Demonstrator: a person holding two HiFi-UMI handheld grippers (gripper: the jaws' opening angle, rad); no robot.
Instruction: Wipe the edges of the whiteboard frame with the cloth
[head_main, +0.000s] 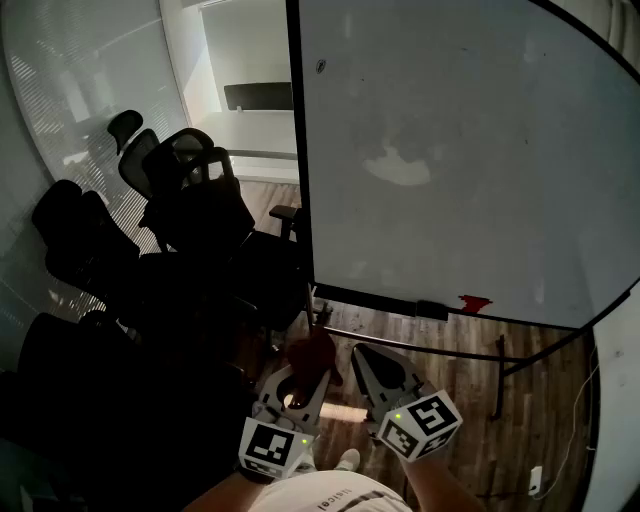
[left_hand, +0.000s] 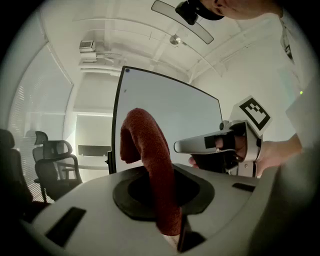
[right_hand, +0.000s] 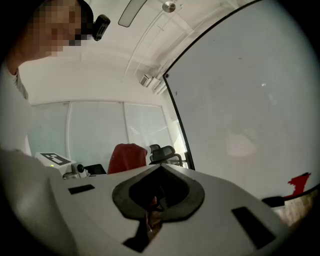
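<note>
The whiteboard (head_main: 460, 150) stands ahead of me, with its black frame edge (head_main: 299, 150) down the left side. A dark red cloth (head_main: 312, 356) is pinched in my left gripper (head_main: 303, 377), low in the head view and below the board's lower left corner. In the left gripper view the cloth (left_hand: 150, 165) rises from the shut jaws and curls over to the left. My right gripper (head_main: 366, 354) is beside it, jaws together with nothing between them. From the right gripper view the cloth (right_hand: 127, 158) shows at the left and the whiteboard (right_hand: 250, 115) at the right.
Several black office chairs (head_main: 185, 200) crowd the left side, close to the board's left edge. A black eraser (head_main: 432, 310) and a red mark (head_main: 473, 302) sit at the board's bottom rail. The stand's metal bar (head_main: 430, 347) runs over the wooden floor.
</note>
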